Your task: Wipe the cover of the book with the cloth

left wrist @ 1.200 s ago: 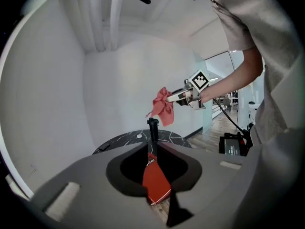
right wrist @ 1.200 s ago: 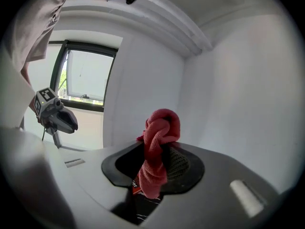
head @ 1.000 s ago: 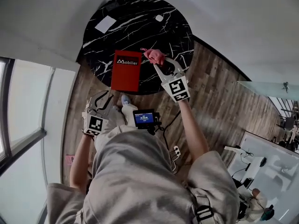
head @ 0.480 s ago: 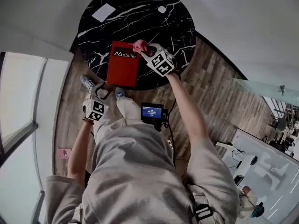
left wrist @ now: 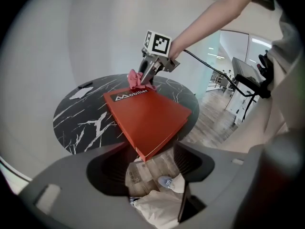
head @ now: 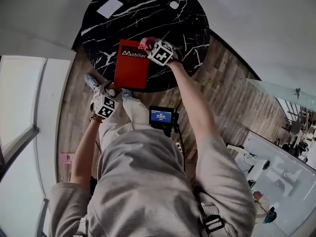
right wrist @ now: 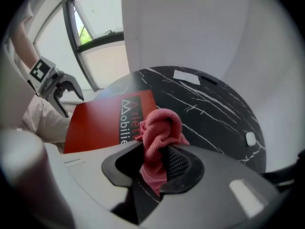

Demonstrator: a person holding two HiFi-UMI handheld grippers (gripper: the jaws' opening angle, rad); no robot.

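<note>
Since a second ago: the right gripper (right wrist: 153, 160) has dropped from beside the book to its far right corner. Its jaws are clamped on the bunched pink cloth (right wrist: 161, 127), as before. The cloth now sits by the white lettering on the cover; I cannot confirm contact. The left gripper (left wrist: 152, 154) has also come lower and closer to the table. Its jaws have just been opening and now stand wide, pressing on nothing. The book's near corner shows just ahead of the gap, untouched as far as I can tell.

Task items: the red book (head: 132, 67) lies flat on the round table (head: 148, 21), at the edge nearest me. Its near corner juts past the rim. In the head view, the cloth (head: 145, 43) is at the book's upper right.

Surroundings: a white card (head: 110, 7) and a small white object (head: 174, 5) lie on the far side of the table, well apart from the book. A handheld device with a blue screen (head: 161, 117) hangs at my waist, between the arms. A shoe (head: 91, 81) is on the wood plank floor (head: 222, 98) beside the left gripper. A window (right wrist: 102, 27) is behind the left gripper in the right gripper view.

Materials: black marble-pattern tabletop with white veins; smooth matte rectangular book cover; cloth is a soft, looped weave, crumpled into a knot; ribbed dark pads on the jaws.
</note>
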